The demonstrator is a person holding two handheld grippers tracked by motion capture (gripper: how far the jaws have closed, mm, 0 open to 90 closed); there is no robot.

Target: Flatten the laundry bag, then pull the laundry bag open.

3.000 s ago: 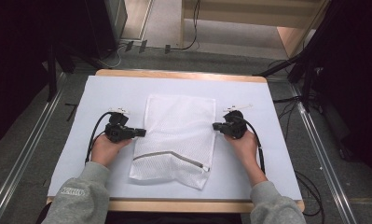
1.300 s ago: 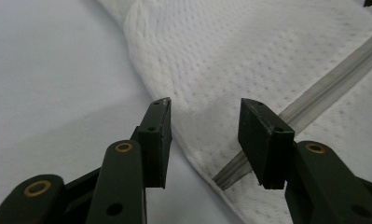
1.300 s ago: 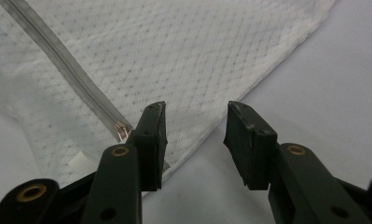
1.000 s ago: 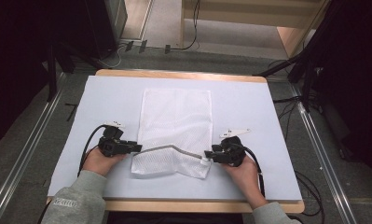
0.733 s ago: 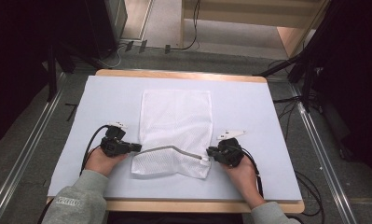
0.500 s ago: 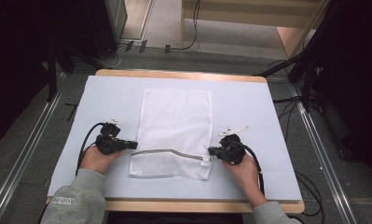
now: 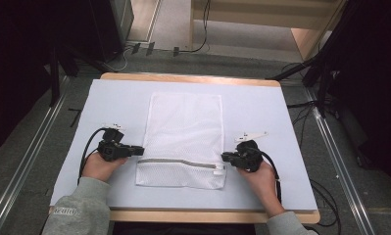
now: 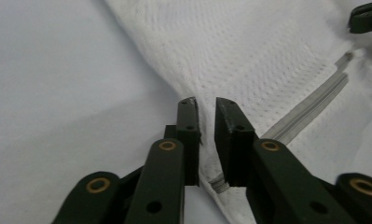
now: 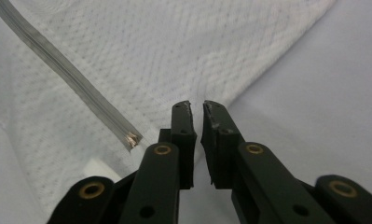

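A white mesh laundry bag (image 7: pixel 185 137) lies flat on the pale mat, its grey zipper (image 7: pixel 181 162) running across near the front end. My left gripper (image 7: pixel 140 149) rests at the bag's left edge by the zipper's end. In the left gripper view the jaws (image 8: pixel 206 105) stand a little apart, open, with the bag's edge (image 8: pixel 267 60) and zipper (image 8: pixel 309 107) just ahead. My right gripper (image 7: pixel 223 156) sits at the bag's right edge. Its jaws (image 9: pixel 196 106) are also slightly open over the mesh (image 9: pixel 151 56), beside the zipper's end (image 9: pixel 72 79).
The pale mat (image 7: pixel 261 107) covers a wooden table whose front edge (image 7: pixel 212 215) runs under the person's forearms. Cables trail from both grippers. Dark frames and floor rails flank the table. The right gripper's jaw tip (image 8: pixel 365 16) shows far off in the left gripper view.
Both grippers drew the bag's zipper end toward the front, lifted and taut, then lowered it. The bag now lies flat and straight, and both sets of jaws have parted.
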